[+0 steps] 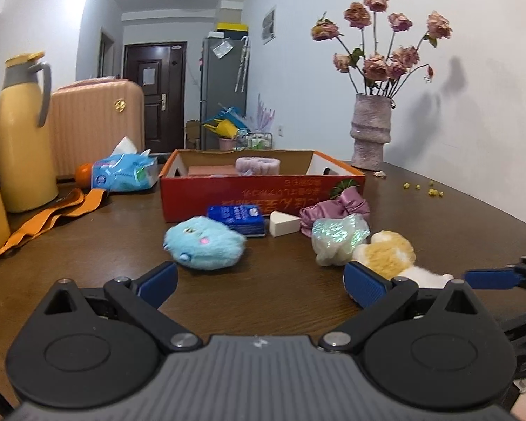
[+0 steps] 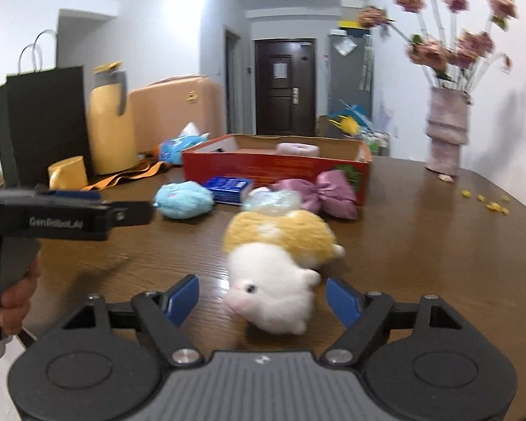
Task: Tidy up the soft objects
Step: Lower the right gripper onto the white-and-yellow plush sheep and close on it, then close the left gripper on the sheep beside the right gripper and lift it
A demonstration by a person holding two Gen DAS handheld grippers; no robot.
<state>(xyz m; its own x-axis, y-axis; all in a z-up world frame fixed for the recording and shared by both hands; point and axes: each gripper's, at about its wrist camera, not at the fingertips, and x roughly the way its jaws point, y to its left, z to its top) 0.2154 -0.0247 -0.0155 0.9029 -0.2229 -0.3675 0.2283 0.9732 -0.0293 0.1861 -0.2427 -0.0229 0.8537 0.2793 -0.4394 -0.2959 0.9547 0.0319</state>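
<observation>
We reach for yellow-white plush [image 2: 277,266], lying near on tabletop [image 2: 420,245], between spread fingers of right gripper [image 2: 261,300]. Left gripper [image 1: 259,282] fingers spread, empty. Next we judge: pinch plush, carry to far red box [image 2: 273,166].

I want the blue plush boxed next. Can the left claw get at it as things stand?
Probably yes. The left claw is open, and the blue plush lies on bare table just ahead of its left finger, with nothing between them. It sits off to the left, so the claw would need to shift that way.
</observation>
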